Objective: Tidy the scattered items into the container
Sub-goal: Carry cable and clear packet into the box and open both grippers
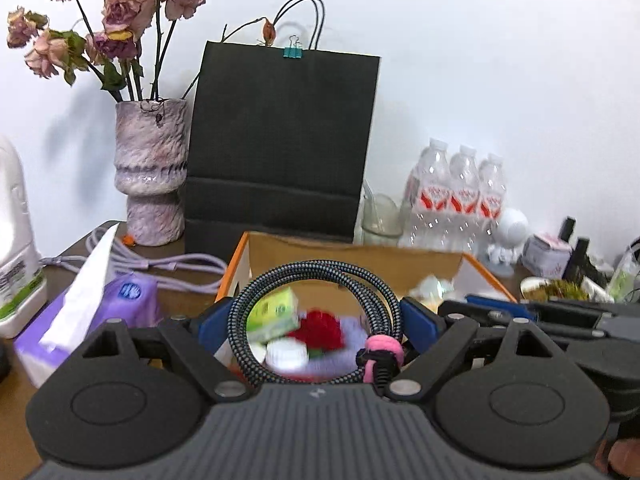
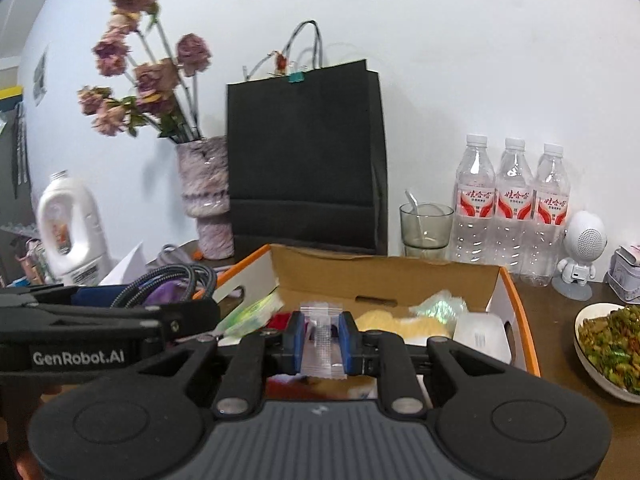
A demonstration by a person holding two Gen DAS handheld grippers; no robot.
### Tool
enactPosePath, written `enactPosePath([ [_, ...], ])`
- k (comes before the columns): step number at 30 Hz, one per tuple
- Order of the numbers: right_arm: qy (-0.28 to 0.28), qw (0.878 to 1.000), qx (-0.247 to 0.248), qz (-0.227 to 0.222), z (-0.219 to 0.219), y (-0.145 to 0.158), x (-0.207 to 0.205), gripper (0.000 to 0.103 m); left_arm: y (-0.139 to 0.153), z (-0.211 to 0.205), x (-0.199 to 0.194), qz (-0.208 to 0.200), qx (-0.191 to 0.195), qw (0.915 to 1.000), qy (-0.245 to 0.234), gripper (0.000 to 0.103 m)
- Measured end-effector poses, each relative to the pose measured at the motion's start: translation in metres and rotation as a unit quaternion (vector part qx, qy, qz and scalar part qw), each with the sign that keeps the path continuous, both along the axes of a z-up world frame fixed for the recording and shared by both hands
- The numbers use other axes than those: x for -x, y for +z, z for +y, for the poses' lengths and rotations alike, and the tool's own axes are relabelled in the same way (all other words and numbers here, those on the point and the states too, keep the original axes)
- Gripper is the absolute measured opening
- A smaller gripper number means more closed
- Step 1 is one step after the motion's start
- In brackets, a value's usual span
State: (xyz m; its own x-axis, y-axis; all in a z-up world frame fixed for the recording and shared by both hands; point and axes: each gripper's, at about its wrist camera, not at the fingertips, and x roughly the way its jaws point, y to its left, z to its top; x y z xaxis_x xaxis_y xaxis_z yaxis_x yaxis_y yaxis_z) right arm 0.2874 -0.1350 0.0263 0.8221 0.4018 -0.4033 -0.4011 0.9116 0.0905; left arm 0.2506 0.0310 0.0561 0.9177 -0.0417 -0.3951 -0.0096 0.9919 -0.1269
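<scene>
An open cardboard box [image 1: 352, 250] with orange edges sits on the table; it also shows in the right wrist view [image 2: 384, 270]. My left gripper [image 1: 316, 324] is shut on a coiled braided cable [image 1: 316, 274] with a pink tie [image 1: 382, 346], held over the box's near left part. Under the coil lie a green packet [image 1: 276, 312], a red item [image 1: 320, 332] and a white cap [image 1: 286, 354]. My right gripper [image 2: 322, 340] is shut on a clear plastic packet [image 2: 320, 340] over the box's near middle. Yellow and white items [image 2: 400, 322] lie inside the box.
A black paper bag [image 1: 280, 144], a vase of dried roses [image 1: 152, 172], a glass with a spoon [image 2: 426, 224] and three water bottles [image 2: 512, 200] stand behind the box. A tissue pack [image 1: 92, 312] and white jug [image 2: 68, 228] are left. A food bowl [image 2: 608, 344] is right.
</scene>
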Motion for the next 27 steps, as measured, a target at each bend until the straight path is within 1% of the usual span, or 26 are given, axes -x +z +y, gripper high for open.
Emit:
enactPosePath([
  [6, -0.016, 1.000, 0.012, 0.016, 0.004, -0.008, -0.042, 0.017, -0.012, 0.007, -0.045, 0.006, 0.015, 0.9998, -0.007, 0.089],
  [9, -0.021, 0.999, 0.020, 0.027, 0.006, -0.013, -0.059, 0.017, -0.019, 0.008, -0.064, 0.016, 0.008, 0.9997, -0.018, 0.089],
  [13, -0.025, 0.998, 0.037, 0.037, 0.011, -0.020, -0.073, 0.017, -0.027, 0.009, -0.080, 0.025, 0.002, 0.9995, -0.019, 0.089],
  [16, -0.026, 0.998, 0.040, 0.044, 0.012, -0.026, -0.076, 0.019, -0.032, 0.011, -0.085, 0.036, 0.003, 0.9992, -0.017, 0.090],
  [17, -0.029, 0.998, 0.040, 0.047, 0.012, -0.027, -0.077, 0.024, -0.032, 0.012, -0.086, 0.041, 0.003, 0.9991, -0.014, 0.091],
  [18, -0.033, 0.997, 0.040, 0.051, 0.012, -0.028, -0.078, 0.027, -0.033, 0.013, -0.087, 0.045, -0.001, 0.9989, -0.010, 0.096],
  [19, -0.038, 0.997, 0.040, 0.054, 0.011, -0.028, -0.079, 0.036, -0.032, 0.014, -0.087, 0.048, -0.008, 0.9988, -0.004, 0.103],
  [20, -0.046, 0.997, 0.037, 0.058, 0.008, -0.028, -0.079, 0.053, -0.030, 0.016, -0.086, 0.046, -0.013, 0.9989, 0.000, 0.103],
  [21, -0.055, 0.996, 0.035, 0.061, 0.005, -0.027, -0.080, 0.063, -0.028, 0.019, -0.084, 0.039, -0.012, 0.9991, -0.001, 0.103],
  [23, -0.066, 0.995, 0.029, 0.063, 0.000, -0.025, -0.081, 0.102, -0.023, 0.025, -0.081, 0.035, 0.003, 0.9994, -0.005, 0.103],
  [25, -0.053, 0.997, 0.014, 0.062, -0.002, -0.023, -0.078, 0.103, -0.020, 0.027, -0.080, 0.035, 0.012, 0.9993, -0.004, 0.103],
  [27, -0.049, 0.997, 0.019, 0.058, 0.000, -0.021, -0.076, 0.103, -0.020, 0.027, -0.080, 0.037, 0.008, 0.9993, 0.000, 0.103],
])
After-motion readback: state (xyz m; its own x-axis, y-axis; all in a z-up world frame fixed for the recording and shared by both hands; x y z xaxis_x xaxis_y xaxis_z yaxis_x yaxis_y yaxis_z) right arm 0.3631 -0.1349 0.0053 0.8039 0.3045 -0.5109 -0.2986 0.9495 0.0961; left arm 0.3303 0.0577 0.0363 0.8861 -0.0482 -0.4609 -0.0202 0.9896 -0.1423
